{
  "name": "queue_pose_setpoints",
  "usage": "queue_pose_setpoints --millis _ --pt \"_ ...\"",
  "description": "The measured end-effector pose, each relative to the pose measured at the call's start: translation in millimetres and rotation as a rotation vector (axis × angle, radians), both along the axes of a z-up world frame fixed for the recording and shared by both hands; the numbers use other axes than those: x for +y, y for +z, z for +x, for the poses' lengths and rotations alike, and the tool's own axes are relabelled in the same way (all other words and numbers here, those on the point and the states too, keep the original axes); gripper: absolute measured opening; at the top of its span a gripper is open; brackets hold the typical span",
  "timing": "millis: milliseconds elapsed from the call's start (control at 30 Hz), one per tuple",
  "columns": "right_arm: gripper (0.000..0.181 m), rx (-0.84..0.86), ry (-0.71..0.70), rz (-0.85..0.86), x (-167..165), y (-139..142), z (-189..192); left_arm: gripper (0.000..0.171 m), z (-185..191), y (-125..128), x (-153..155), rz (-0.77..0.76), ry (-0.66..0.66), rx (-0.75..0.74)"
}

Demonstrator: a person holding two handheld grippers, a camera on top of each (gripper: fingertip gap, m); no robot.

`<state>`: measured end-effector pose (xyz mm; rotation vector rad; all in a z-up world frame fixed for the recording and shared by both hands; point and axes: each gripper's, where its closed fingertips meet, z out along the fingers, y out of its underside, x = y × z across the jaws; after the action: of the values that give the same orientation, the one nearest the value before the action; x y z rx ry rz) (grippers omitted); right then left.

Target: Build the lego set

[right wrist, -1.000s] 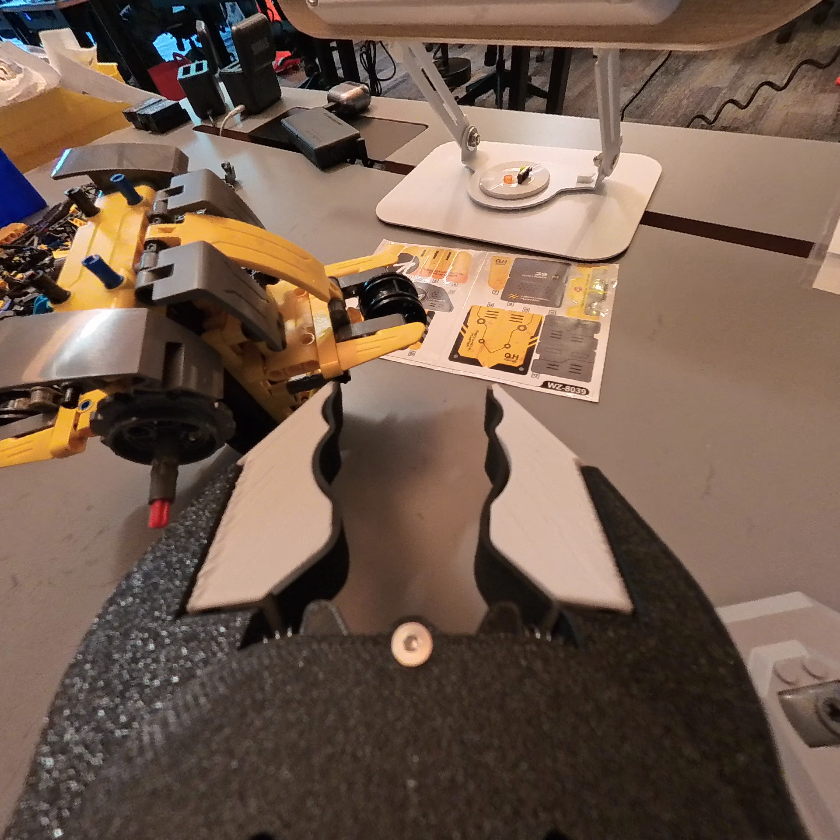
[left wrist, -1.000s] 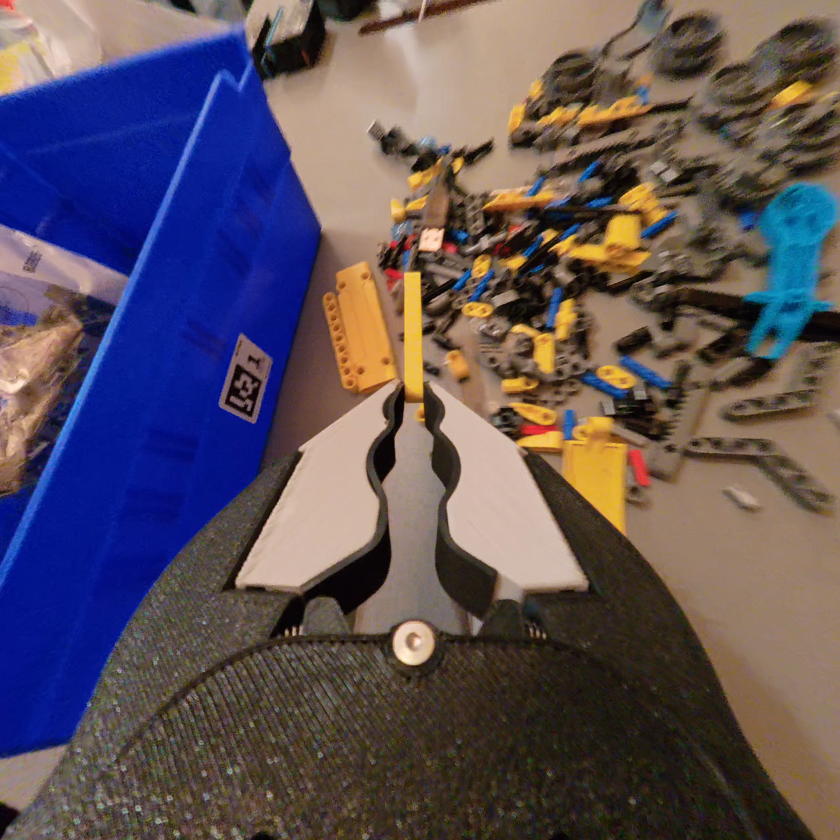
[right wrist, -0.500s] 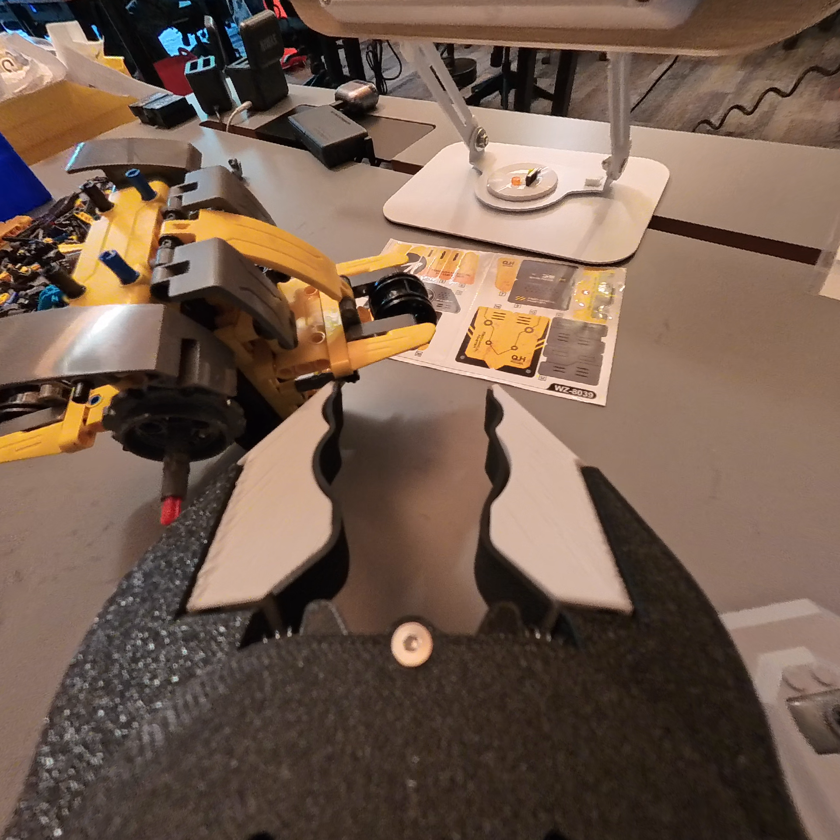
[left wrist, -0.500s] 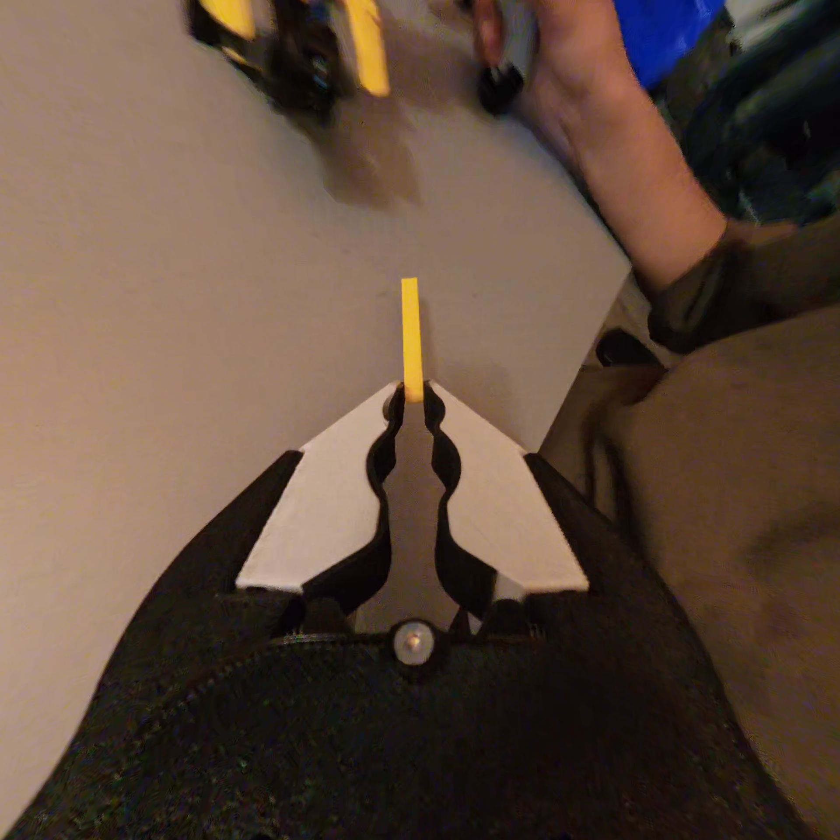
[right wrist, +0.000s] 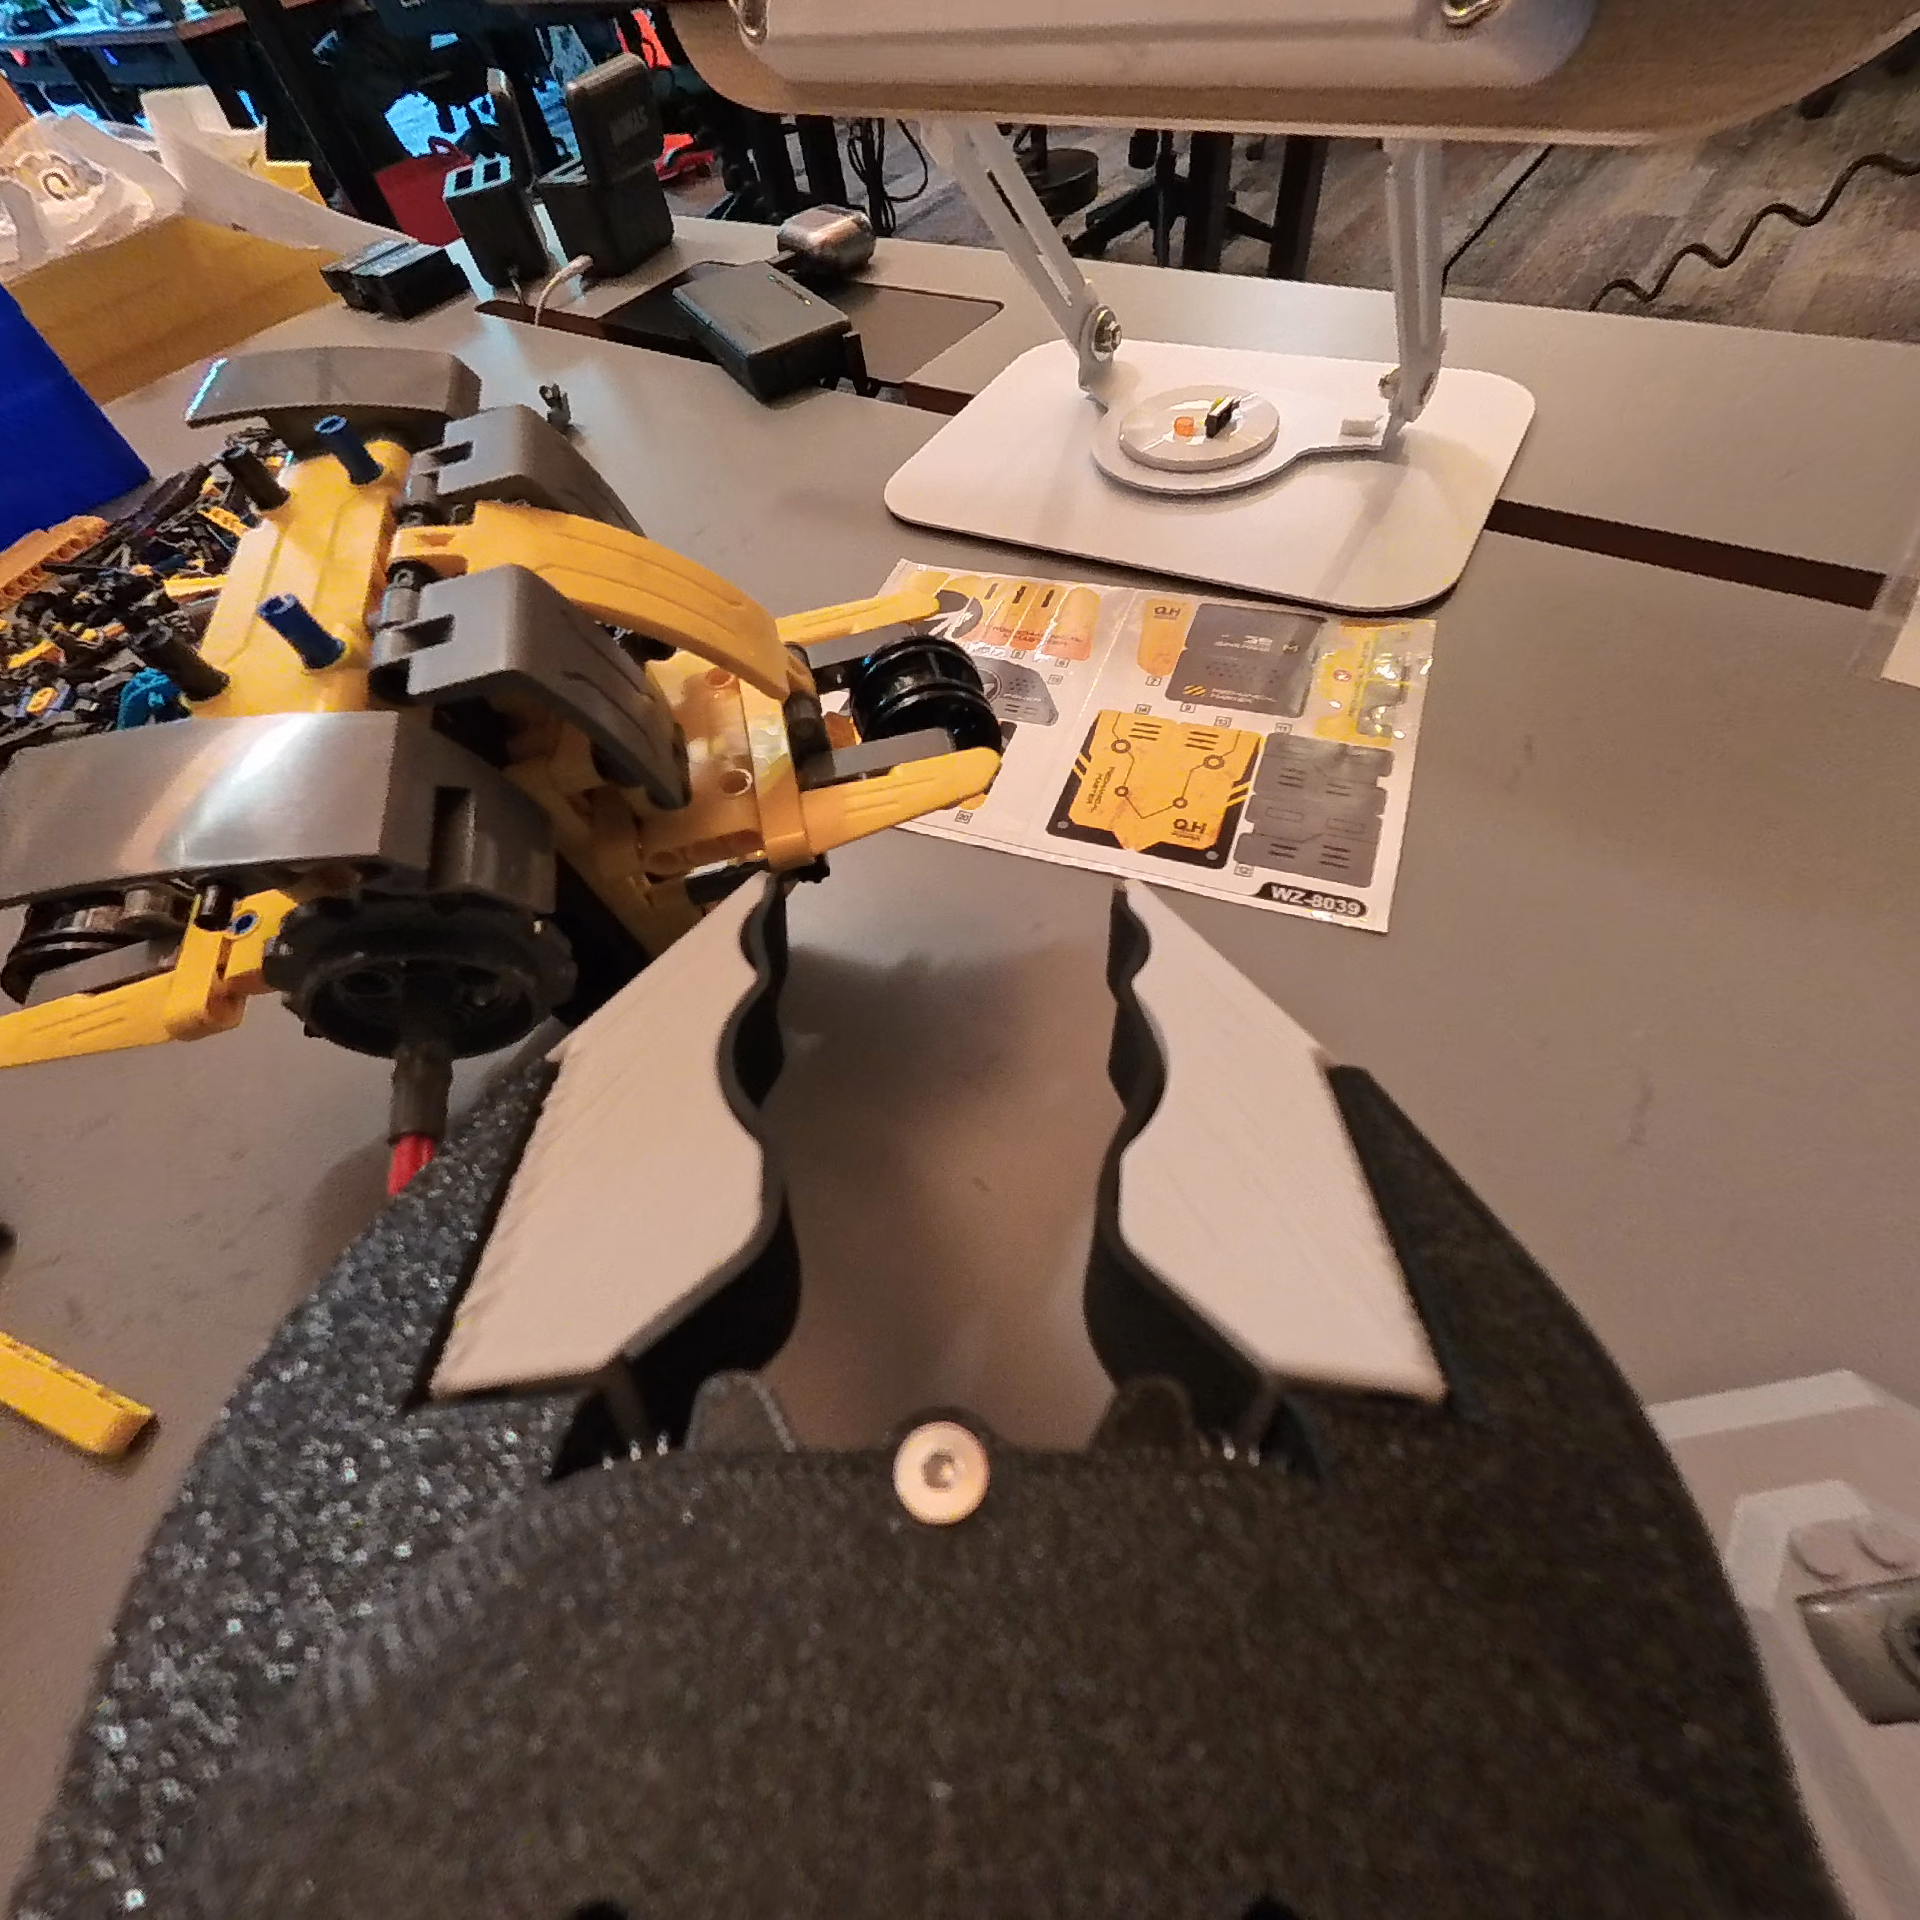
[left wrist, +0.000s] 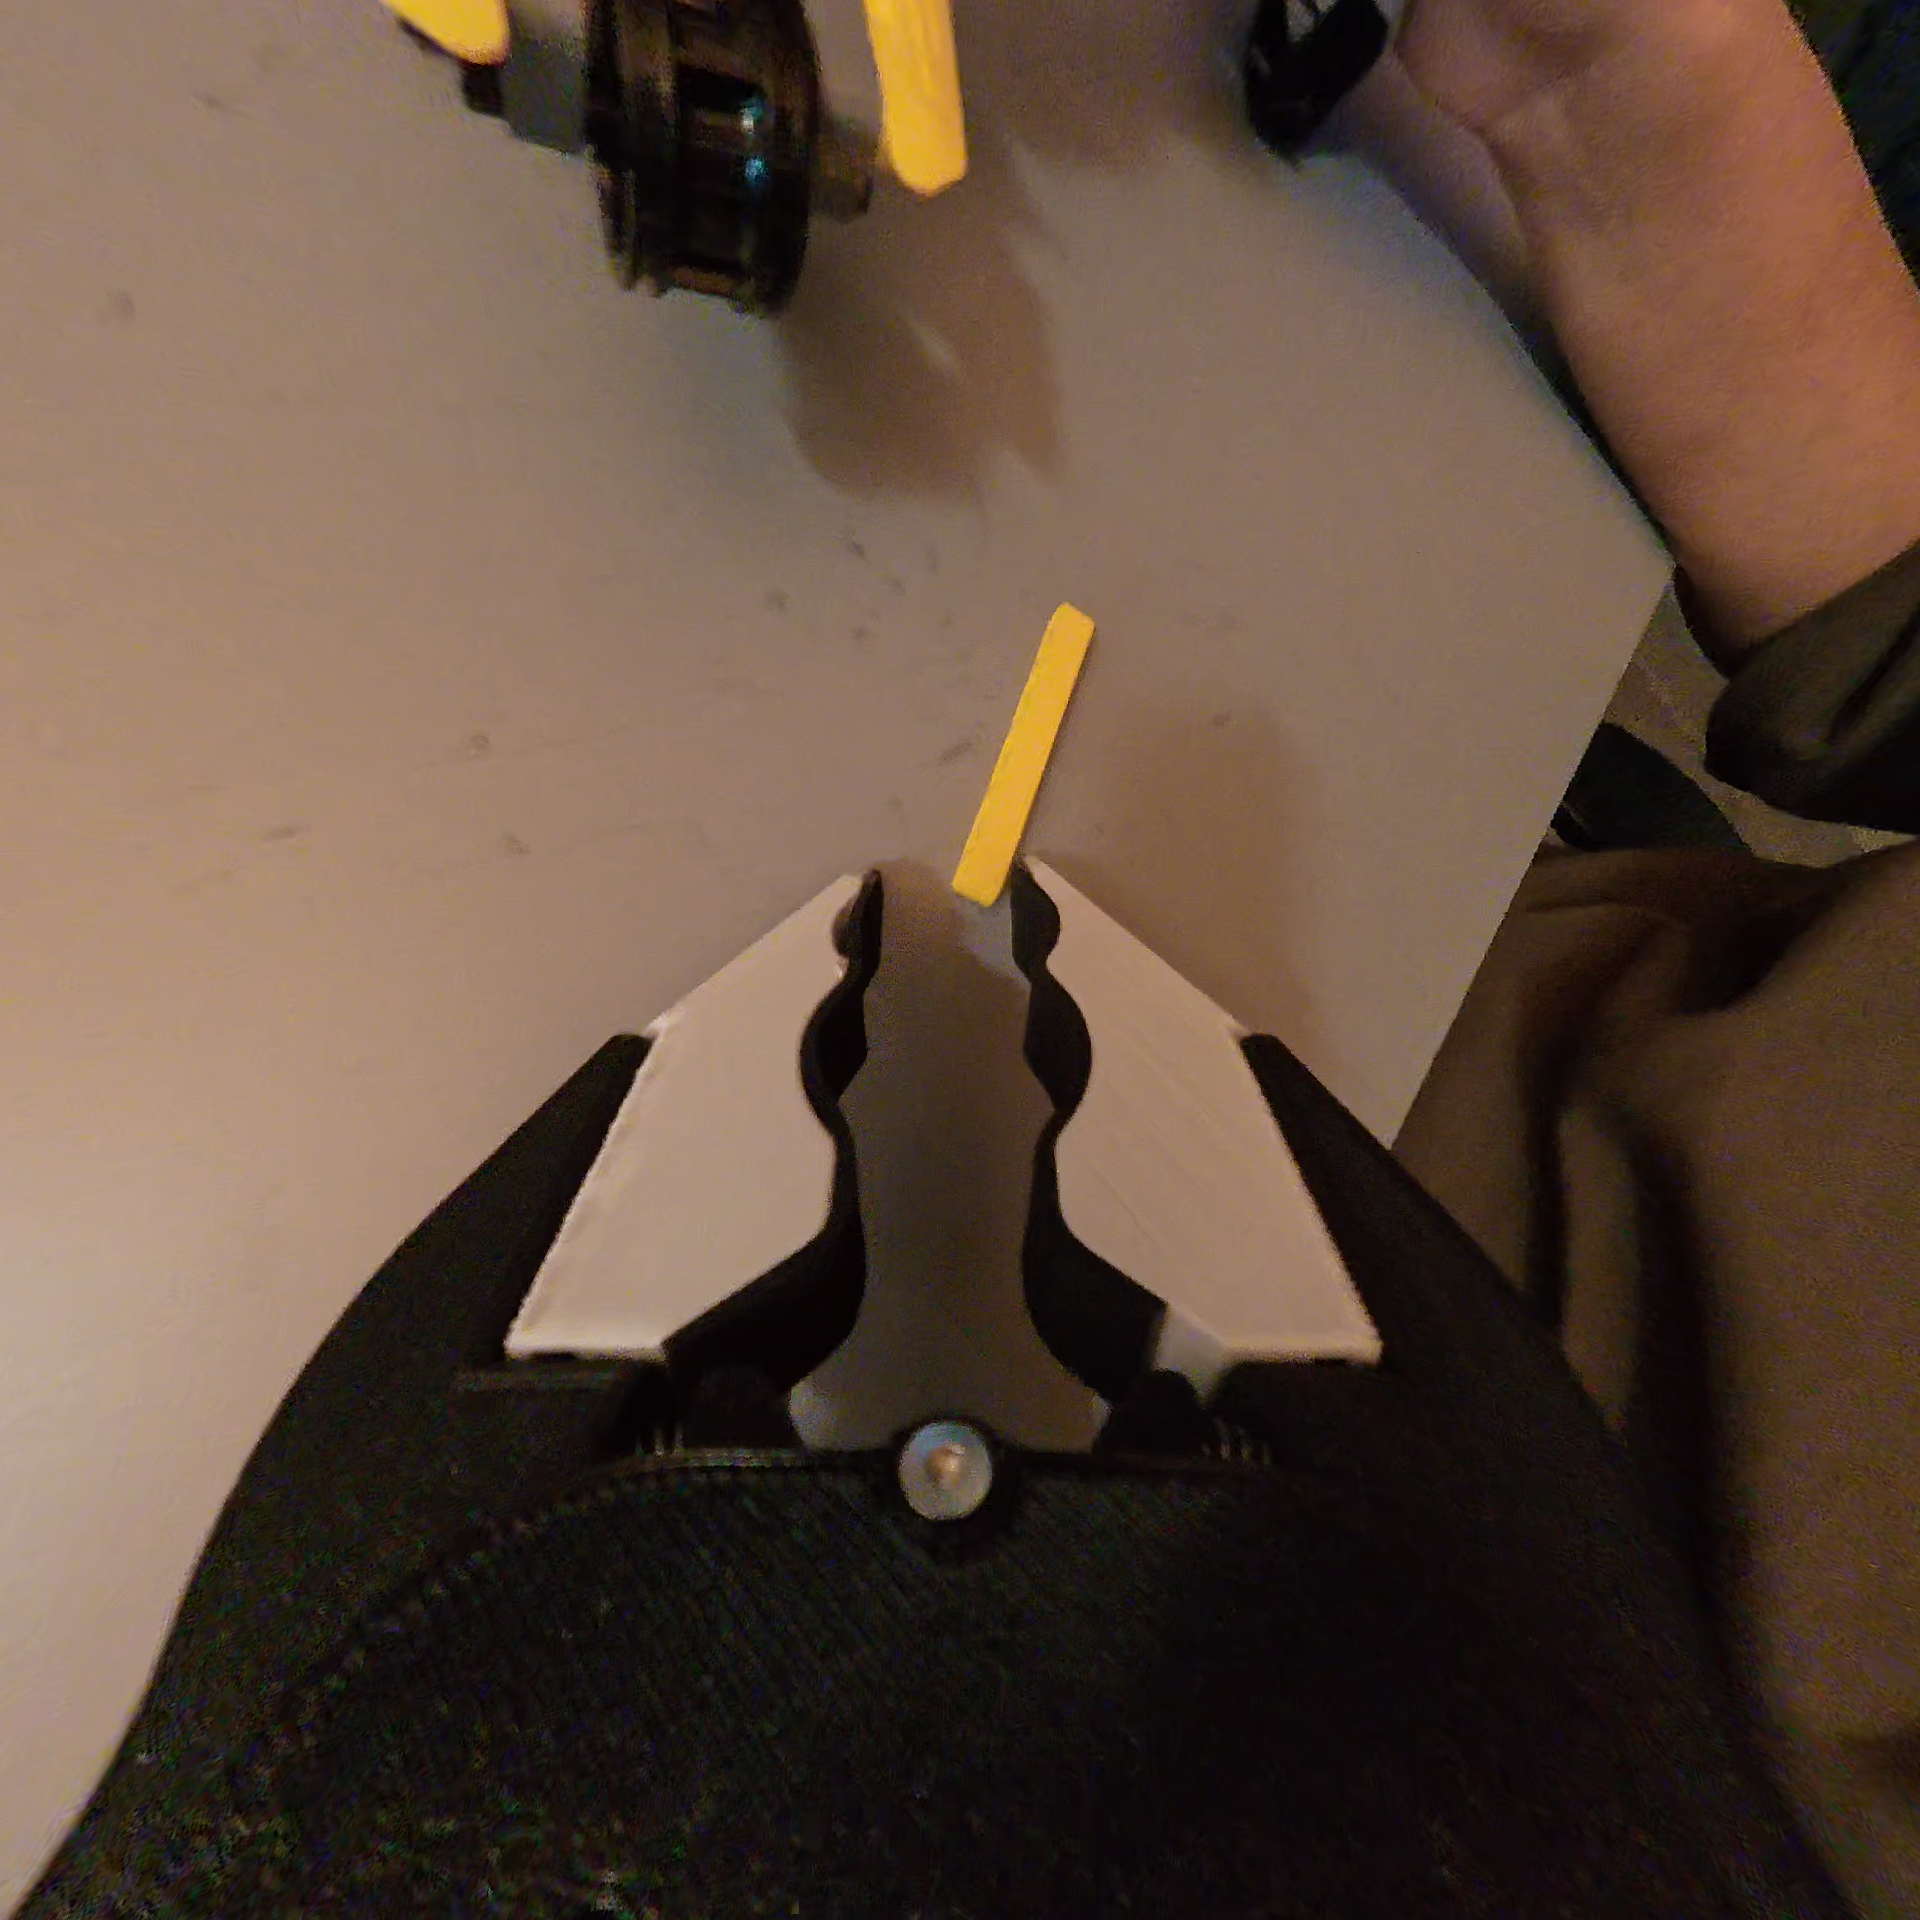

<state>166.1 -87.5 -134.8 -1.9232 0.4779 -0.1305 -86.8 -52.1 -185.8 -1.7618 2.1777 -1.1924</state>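
My left gripper [left wrist: 945, 883] is open above the grey table [left wrist: 416, 727]. A thin yellow beam [left wrist: 1023, 753] lies just past its fingertips, tilted right, its near end by the right fingertip. The same beam seems to show at the lower left of the right wrist view [right wrist: 62, 1392]. My right gripper [right wrist: 948, 899] is open and empty, beside the front of a yellow and grey brick-built car [right wrist: 416, 727]. The car's black wheel [left wrist: 707, 156] and a yellow blade [left wrist: 914, 94] show at the top of the left wrist view.
A person's hand and forearm [left wrist: 1621, 260] reach in at the right, near the table's edge [left wrist: 1538, 883]. A sticker sheet [right wrist: 1174, 727] lies ahead of the right gripper, with a white stand base [right wrist: 1216, 488] behind it. Loose parts [right wrist: 94, 623] and a blue bin [right wrist: 52, 436] are at the left. One gripper's finger ends stand about 25 cm off the other's. The left tips stand about 11 cm off the yellow blade [left wrist: 914, 94].
My left gripper swung from the parts pile to the table's near edge with the yellow beam, then opened; the beam now sits loose and tilted. The right gripper barely moved.
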Motion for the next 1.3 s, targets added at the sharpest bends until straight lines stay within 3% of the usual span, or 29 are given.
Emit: queue_pose_setpoints --millis 133,300,433,633,833,933,1067,1100,1167,1233,1300 --pt "0.062 0.006 0.002 0.002 0 -1 0 0.027 -2 8 4 0.066 -0.026 -0.120" --pt "0.062 0.012 0.001 -0.002 1 -3 0 0.016 -7 -1 8 0.337 -0.079 -0.189" --pt "0.062 0.011 -0.002 -0.001 0 -2 0 0.016 -3 3 -5 0.266 -0.097 -0.210" --pt "0.062 0.016 -0.006 0.008 -1 -1 2 0.017 3 -7 -2 0.309 -0.096 -0.175" --pt "0.063 -0.090 -0.032 -0.019 -6 10 5 0.004 3 -5 -2 0.216 -0.078 -0.150" --pt "0.063 -0.230 -0.090 -0.010 -17 35 12 0.004 3 1 -5 0.119 -0.061 -0.145" --pt "0.057 -0.471 -0.161 0.130 -41 96 12 0.003 6 17 -6 -0.065 -0.015 -0.157" --pt "0.054 -0.508 -0.120 0.199 -43 111 1 0.002 8 23 -6 -0.121 -0.004 -0.165" --pt "0.022 -0.504 0.112 0.340 -38 131 -44 0.002 9 34 -6 -0.248 0.003 -0.172" --pt "0.020 -0.445 0.410 0.436 -34 138 -99 0.003 7 42 -8 -0.373 -0.011 -0.160" --pt "0.023 -0.404 0.612 0.430 -30 131 -141 0.003 4 46 -10 -0.454 -0.026 -0.137"
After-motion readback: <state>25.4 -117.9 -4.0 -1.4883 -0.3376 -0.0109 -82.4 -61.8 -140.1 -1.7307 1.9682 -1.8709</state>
